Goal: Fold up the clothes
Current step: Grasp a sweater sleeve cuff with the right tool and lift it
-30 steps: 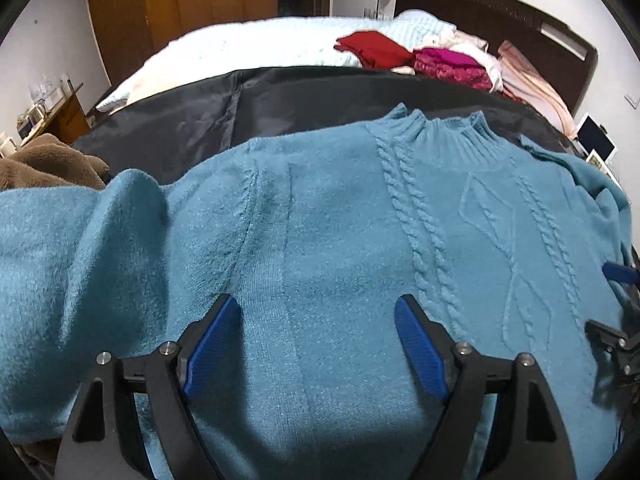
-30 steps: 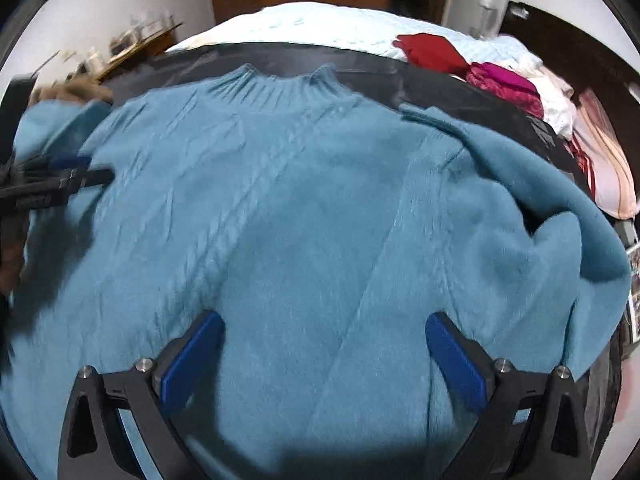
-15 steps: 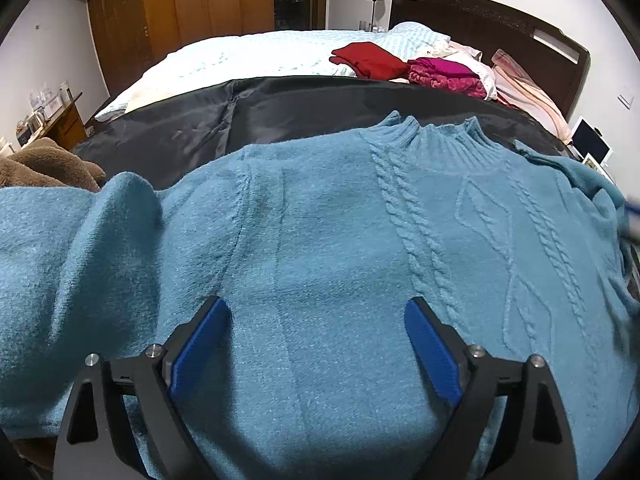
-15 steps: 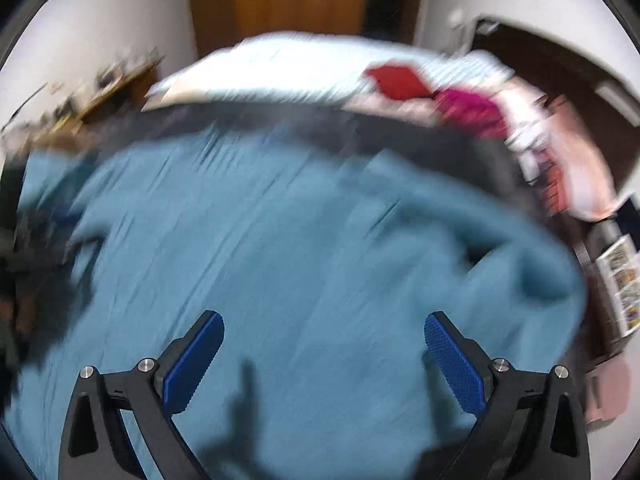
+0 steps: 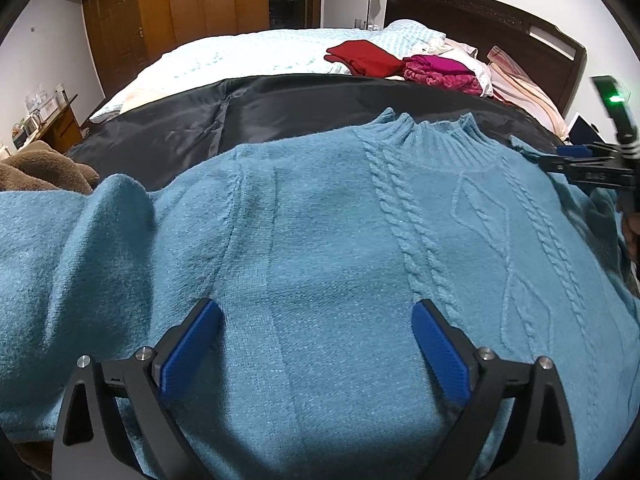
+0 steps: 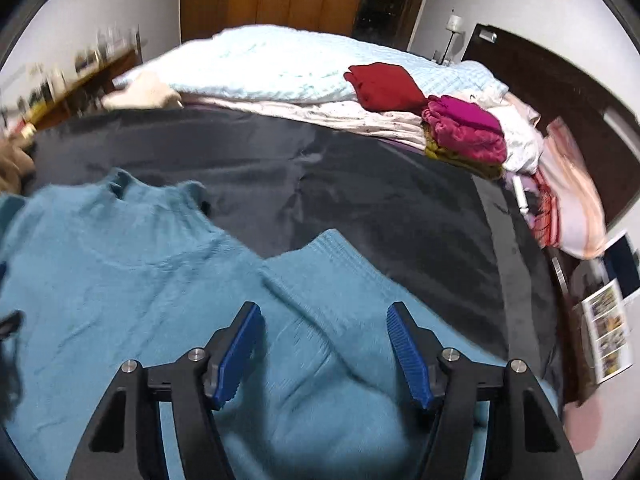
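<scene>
A teal cable-knit sweater [image 5: 340,232] lies front-up on a black sheet [image 5: 280,108] on the bed, collar toward the far side. My left gripper [image 5: 316,320] is open and empty, just above the sweater's chest near its left sleeve [image 5: 72,248]. My right gripper [image 6: 322,328] is open and empty over the sweater's right sleeve [image 6: 332,272], whose cuff lies on the black sheet [image 6: 380,200]. The sweater's collar [image 6: 156,200] shows at the left of the right wrist view. The right gripper also shows at the right edge of the left wrist view [image 5: 576,160].
Folded red [image 5: 364,58] and magenta [image 5: 440,70] clothes are stacked on the light quilt [image 5: 248,56] near the dark headboard [image 5: 480,20]. A brown garment [image 5: 36,170] lies at the left. Photos and papers [image 6: 608,332] lie beside the bed at the right.
My right gripper has swung fast to the right and up, from over the sweater's body to over its right sleeve and cuff. The left gripper has risen slightly and stays open.
</scene>
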Tool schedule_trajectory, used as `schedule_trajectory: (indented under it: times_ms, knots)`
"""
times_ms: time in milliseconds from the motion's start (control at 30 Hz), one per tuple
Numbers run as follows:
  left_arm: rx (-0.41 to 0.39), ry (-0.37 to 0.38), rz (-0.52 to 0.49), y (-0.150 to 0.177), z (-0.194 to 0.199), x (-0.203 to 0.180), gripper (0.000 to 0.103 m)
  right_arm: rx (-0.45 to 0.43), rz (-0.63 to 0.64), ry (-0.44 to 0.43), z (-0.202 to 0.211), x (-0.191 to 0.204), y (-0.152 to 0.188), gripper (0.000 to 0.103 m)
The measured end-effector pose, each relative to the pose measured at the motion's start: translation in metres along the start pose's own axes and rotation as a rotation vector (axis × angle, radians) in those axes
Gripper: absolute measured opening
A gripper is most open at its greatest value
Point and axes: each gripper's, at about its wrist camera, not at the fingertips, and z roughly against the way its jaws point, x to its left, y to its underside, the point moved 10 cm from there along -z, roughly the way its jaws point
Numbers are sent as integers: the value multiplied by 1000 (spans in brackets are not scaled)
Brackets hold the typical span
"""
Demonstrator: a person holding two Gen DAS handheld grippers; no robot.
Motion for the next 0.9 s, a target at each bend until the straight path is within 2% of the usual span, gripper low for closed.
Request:
schedule_trajectory:
  times_ms: [67, 167, 233, 267, 300, 367, 567, 900]
  knots:
    - [0, 0, -1, 0, 0, 0, 98, 26, 2, 12, -13, -3, -1, 68]
    - [0, 0, -1, 0, 0, 0, 99, 41, -77, -53, -24, -12, -3, 67]
    - [1, 0, -1, 0, 0, -1, 99, 34, -128, -94, -24, -17, -3, 57]
    - [1, 0, -1, 0, 0, -1, 99, 29, -145, -107, -23, -18, -3, 49]
    - [1, 0, -1, 0, 0, -1, 99, 21, -156, -114, -21, -18, -4, 32]
    - [1, 1, -2, 0, 0, -1, 99, 2, -194, -84, -12, -29, -5, 8]
    - [1, 2, -3, 1, 0, 0, 100, -143, -332, 16, 43, -90, -6, 8]
    - [1, 3, -4, 1, 0, 1, 100, -420, -529, 262, 185, -188, 28, 9]
